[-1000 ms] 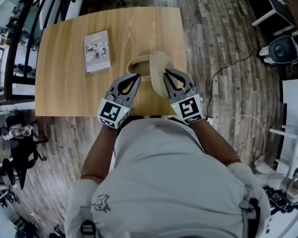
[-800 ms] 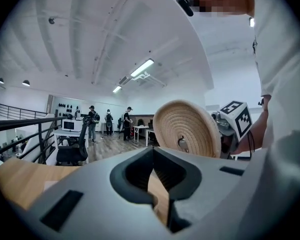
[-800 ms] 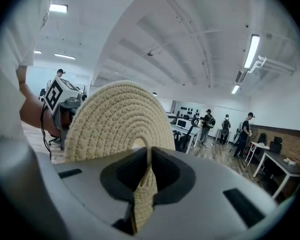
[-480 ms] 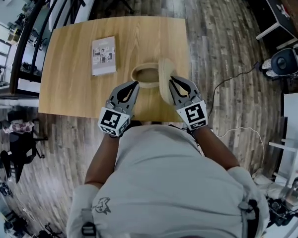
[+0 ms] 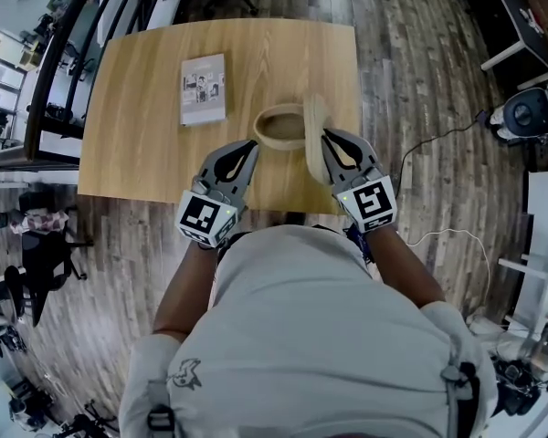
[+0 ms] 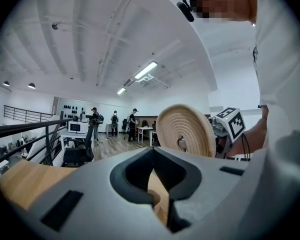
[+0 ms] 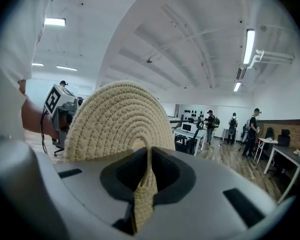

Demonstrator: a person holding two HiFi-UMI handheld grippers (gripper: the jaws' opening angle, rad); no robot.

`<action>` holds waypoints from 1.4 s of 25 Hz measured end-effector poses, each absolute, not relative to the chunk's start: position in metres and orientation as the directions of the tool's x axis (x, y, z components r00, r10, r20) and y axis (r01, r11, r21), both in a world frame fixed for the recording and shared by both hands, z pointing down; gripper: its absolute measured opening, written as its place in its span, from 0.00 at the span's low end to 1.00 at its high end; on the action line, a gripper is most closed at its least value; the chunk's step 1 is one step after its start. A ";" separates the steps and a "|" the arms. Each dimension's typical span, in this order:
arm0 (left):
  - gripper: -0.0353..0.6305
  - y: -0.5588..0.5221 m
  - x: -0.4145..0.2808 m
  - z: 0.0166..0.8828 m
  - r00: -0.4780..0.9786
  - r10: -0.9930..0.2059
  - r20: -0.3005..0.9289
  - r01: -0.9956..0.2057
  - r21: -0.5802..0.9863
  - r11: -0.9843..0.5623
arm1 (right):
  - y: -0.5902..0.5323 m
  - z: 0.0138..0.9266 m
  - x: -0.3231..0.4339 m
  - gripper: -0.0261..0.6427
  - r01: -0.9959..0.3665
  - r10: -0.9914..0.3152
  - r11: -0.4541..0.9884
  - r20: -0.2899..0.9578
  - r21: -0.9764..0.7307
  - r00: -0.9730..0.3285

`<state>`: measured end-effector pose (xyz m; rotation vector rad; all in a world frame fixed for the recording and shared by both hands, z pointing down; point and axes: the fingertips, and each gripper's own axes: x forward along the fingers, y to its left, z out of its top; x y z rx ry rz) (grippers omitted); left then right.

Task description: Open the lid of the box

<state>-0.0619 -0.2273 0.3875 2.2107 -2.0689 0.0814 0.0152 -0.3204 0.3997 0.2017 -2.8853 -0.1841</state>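
Note:
A round woven box (image 5: pixel 281 128) stands open on the wooden table (image 5: pixel 137 135). Its woven lid (image 5: pixel 314 142) is up on edge just right of the box, and my right gripper (image 5: pixel 327 140) is shut on the lid's rim. In the right gripper view the lid (image 7: pixel 120 119) rises like a fan from between the jaws of that gripper (image 7: pixel 144 186). My left gripper (image 5: pixel 247 146) is shut and empty, hovering at the box's near left side. In the left gripper view the lid (image 6: pixel 185 130) shows beyond the closed left gripper (image 6: pixel 161 186).
A thin booklet (image 5: pixel 204 89) lies on the table left of and beyond the box. The table's near edge (image 5: pixel 164 197) runs just under both grippers. A cable (image 5: pixel 420 135) trails over the wood floor to the right. People stand far off in the room (image 6: pixel 96 121).
The lid has turned from a tilted, face-showing pose to standing edge-on beside the box. Both grippers sit slightly farther right in the view.

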 end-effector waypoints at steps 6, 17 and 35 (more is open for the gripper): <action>0.06 -0.207 -0.063 0.381 0.122 -0.987 0.108 -0.992 0.053 -0.117 | -0.302 0.396 0.023 0.09 -0.166 -0.193 0.977 0.228 0.130 -0.954; 0.06 -0.128 -0.053 0.380 0.234 -0.968 0.089 -0.970 0.086 -0.227 | -0.232 0.382 0.046 0.09 -0.230 -0.250 0.966 0.196 0.123 -0.948; 0.06 0.009 -0.047 0.384 0.287 -0.956 0.060 -0.957 0.060 -0.284 | -0.097 0.376 0.067 0.09 -0.275 -0.295 0.952 0.164 0.136 -0.941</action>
